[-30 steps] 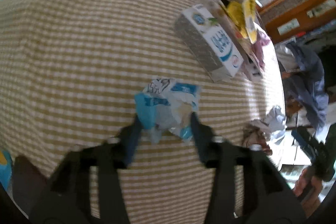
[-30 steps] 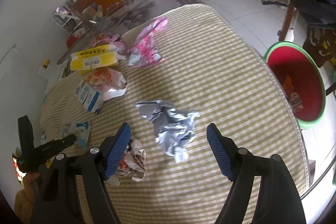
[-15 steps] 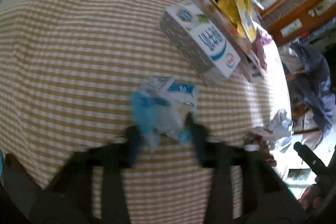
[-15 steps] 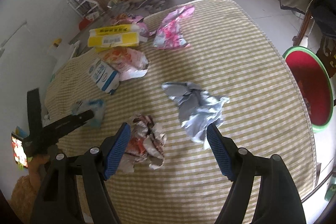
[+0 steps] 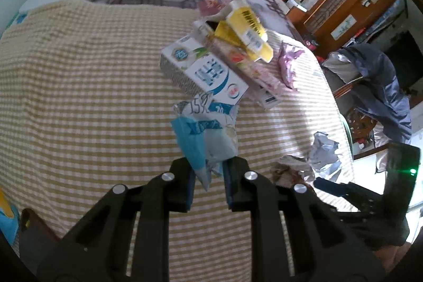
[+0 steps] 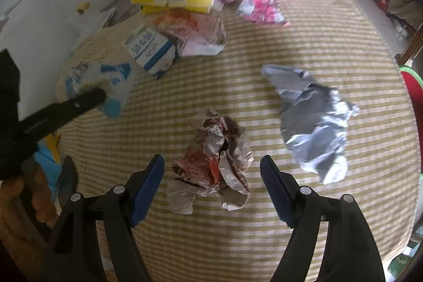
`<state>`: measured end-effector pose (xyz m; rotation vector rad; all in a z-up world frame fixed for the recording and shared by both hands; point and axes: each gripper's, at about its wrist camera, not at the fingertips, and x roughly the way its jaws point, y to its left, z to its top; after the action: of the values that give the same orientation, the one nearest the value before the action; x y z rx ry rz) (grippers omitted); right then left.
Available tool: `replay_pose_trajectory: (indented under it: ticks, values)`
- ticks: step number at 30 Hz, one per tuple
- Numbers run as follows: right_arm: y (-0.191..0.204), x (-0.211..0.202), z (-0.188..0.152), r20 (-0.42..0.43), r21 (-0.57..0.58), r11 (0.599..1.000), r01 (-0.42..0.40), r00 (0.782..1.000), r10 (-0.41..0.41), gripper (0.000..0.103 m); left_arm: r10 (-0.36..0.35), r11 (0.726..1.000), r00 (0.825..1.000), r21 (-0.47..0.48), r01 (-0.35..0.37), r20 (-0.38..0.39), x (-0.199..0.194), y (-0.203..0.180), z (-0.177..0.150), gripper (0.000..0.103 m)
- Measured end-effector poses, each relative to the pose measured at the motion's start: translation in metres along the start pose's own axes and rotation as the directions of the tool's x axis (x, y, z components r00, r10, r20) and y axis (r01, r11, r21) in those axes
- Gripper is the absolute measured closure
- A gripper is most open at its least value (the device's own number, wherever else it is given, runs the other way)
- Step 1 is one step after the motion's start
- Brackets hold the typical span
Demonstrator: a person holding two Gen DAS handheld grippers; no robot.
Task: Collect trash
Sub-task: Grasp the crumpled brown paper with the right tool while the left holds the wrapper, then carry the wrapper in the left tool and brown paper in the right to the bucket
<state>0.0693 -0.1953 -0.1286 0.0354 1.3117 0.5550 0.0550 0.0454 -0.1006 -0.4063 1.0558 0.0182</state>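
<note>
The blue-and-white wrapper is in my left gripper, whose jaws have just been closing and now pinch its crumpled lower end; it is thin plastic, part clear, with a solid blue panel on one side and dark scribbled figures on the white upper part, and it stands up from the jaws toward twelve o'clock over the checked yellow tablecloth. In the right wrist view the same wrapper shows at nine o'clock, clamped in that black gripper. Just past it at one o'clock lies a white and blue carton, with a yellow box and a pinkish carton piled beyond. My right gripper is spread wide and holds nothing; a wad of crumpled brown and red paper lies on the cloth between its blue pads, and I cannot tell whether they touch it. At three o'clock from the wad is a silver foil bag, at twelve a pink wrapper, and a red bin with a green rim at the right edge.
</note>
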Motion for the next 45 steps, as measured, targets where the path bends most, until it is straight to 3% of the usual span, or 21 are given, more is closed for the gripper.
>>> replay_pose_trajectory:
  ticks: [3, 4, 6, 8, 12, 14, 21, 45]
  values:
    - [0.000, 0.007, -0.001, -0.012, -0.002, 1.000, -0.002, 1.000, 0.002, 0.033, 0.010, 0.999, 1.000, 0.032, -0.010, 0.010, -0.003, -0.006, -0.001, 0.086]
    - [0.001, 0.009, -0.001, -0.013, -0.006, 1.000, 0.002, 1.000, -0.002, 0.044, 0.011, 0.999, 1.000, 0.041, -0.012, 0.012, -0.004, -0.007, -0.002, 0.086]
    - [0.002, 0.009, 0.000, -0.006, -0.013, 1.000, -0.002, 1.000, 0.002, 0.053, 0.011, 0.999, 1.000, 0.049, -0.012, 0.014, -0.005, -0.009, -0.001, 0.086]
    - [0.003, 0.005, 0.000, 0.012, -0.023, 1.000, -0.012, 1.000, 0.013, 0.068, 0.008, 0.999, 1.000, 0.054, -0.009, 0.016, -0.004, -0.012, -0.001, 0.086]
    - [0.001, -0.011, 0.002, 0.057, -0.015, 0.999, -0.030, 0.998, 0.031, 0.073, -0.006, 0.998, 1.000, 0.064, 0.005, 0.021, -0.006, -0.019, 0.001, 0.086]
    - [-0.001, -0.019, 0.005, 0.082, -0.002, 0.999, -0.041, 0.996, 0.041, 0.095, -0.016, 0.998, 0.999, 0.069, 0.014, 0.029, -0.009, -0.023, 0.002, 0.086]
    - [-0.009, -0.047, 0.011, 0.178, 0.012, 0.999, -0.044, 0.983, 0.041, 0.095, -0.026, 0.997, 0.998, 0.077, 0.022, 0.051, -0.015, -0.030, 0.008, 0.086]
    - [-0.061, -0.101, 0.005, 0.304, 0.113, 0.993, -0.044, 0.953, 0.007, 0.095, -0.075, 0.990, 0.995, 0.126, 0.067, 0.058, -0.014, -0.077, 0.009, 0.086]
